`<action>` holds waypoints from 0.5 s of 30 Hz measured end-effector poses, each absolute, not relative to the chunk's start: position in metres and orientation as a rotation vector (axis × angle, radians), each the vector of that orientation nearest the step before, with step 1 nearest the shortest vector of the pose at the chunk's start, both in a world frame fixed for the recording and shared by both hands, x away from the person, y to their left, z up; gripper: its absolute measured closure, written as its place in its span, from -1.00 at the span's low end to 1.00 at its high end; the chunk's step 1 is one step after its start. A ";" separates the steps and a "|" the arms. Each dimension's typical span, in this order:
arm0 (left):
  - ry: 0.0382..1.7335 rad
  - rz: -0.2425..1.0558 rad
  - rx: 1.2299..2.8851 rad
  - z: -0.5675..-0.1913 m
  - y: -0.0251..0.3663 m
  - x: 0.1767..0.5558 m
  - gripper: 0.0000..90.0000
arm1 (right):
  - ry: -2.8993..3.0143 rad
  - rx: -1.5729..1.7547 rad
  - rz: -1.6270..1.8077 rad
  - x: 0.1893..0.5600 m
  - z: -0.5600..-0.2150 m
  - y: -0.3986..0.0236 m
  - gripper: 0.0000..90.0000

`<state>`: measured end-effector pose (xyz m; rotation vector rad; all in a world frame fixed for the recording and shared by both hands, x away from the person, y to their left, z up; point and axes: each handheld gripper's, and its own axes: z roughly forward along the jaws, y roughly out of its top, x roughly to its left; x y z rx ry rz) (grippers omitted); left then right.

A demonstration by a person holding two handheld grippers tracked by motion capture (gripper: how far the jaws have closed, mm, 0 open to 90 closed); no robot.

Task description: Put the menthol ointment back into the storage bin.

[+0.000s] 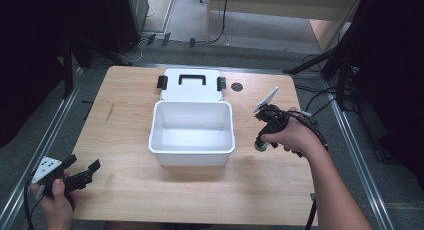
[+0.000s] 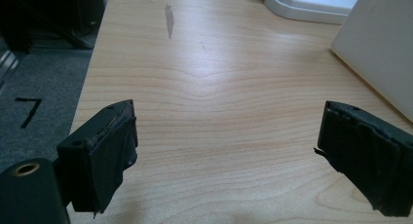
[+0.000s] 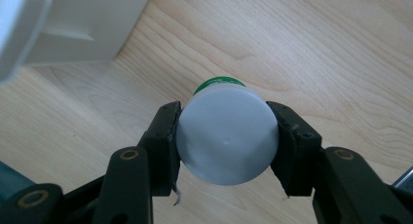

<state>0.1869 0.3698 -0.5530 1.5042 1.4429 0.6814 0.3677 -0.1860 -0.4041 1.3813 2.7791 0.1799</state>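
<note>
A: Bottle (image 3: 227,139), what does it look like and where is it?

B: Round grey-white cap, green body under it. The right tool (image 1: 262,141) is clamped on its cap, holding it above the worktop (image 1: 260,190), just right of the white box (image 1: 191,149).

A: And the left tool (image 2: 224,156)?

B: Jaws wide apart, nothing between them, near the front left corner.

A: The surface, farther off?

B: Pale wood grain with a grey smear. The box's lid (image 1: 190,85) lies behind it, black handle and clips. Beyond, grey floor, cables, dark stands.
</note>
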 end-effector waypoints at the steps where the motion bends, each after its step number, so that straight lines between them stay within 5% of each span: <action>1: 1.443 0.680 1.506 -0.553 0.370 0.187 -0.82 | 2.780 1.380 0.174 0.368 -0.401 -0.184 0.13; 15: 1.444 0.672 1.485 -0.553 0.371 0.187 -0.82 | 2.796 1.330 0.186 0.374 -0.363 -0.157 0.13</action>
